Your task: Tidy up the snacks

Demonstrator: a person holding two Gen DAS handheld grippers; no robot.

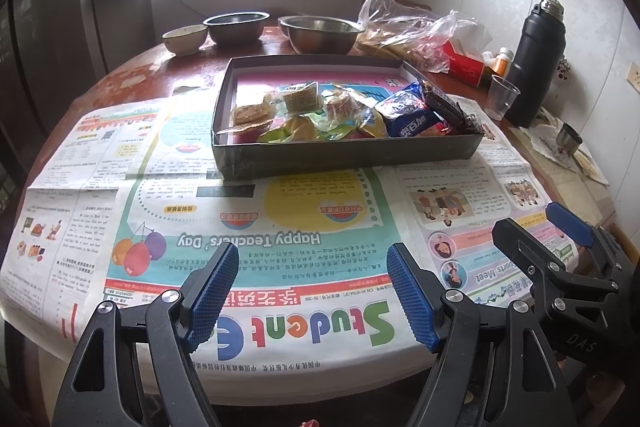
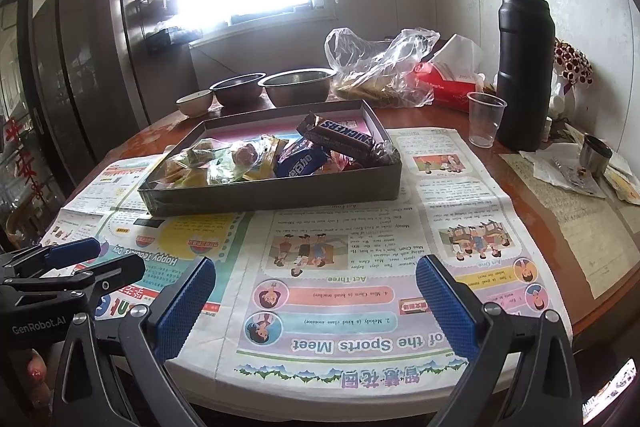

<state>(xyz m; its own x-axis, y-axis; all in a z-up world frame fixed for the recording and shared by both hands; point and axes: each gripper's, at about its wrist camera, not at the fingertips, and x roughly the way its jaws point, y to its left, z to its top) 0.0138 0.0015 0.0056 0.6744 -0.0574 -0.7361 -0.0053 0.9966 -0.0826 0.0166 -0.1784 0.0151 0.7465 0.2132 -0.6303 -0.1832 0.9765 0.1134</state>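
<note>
A shallow dark box (image 1: 344, 155) (image 2: 276, 193) stands on a spread newspaper (image 1: 280, 227) (image 2: 340, 267) and holds several wrapped snacks. Among them are a blue biscuit pack (image 1: 408, 115) (image 2: 300, 161), a Snickers bar (image 2: 344, 137) (image 1: 444, 105) lying over the box's right end, and clear-wrapped cakes (image 1: 296, 99) (image 2: 224, 163). My left gripper (image 1: 312, 291) hangs open over the newspaper's near edge, nothing between its blue pads. My right gripper (image 2: 316, 303) is open too, beside it on the right, also empty; it shows in the left wrist view (image 1: 536, 227). Both stand short of the box.
Behind the box are two steel bowls (image 1: 324, 33) (image 2: 298, 85), a small ceramic bowl (image 1: 185, 37), a clear plastic bag (image 1: 408, 27) (image 2: 380, 67) and a red tissue box (image 2: 444, 83). A black flask (image 2: 524, 67) (image 1: 536, 59) and plastic cup (image 2: 485, 119) stand right.
</note>
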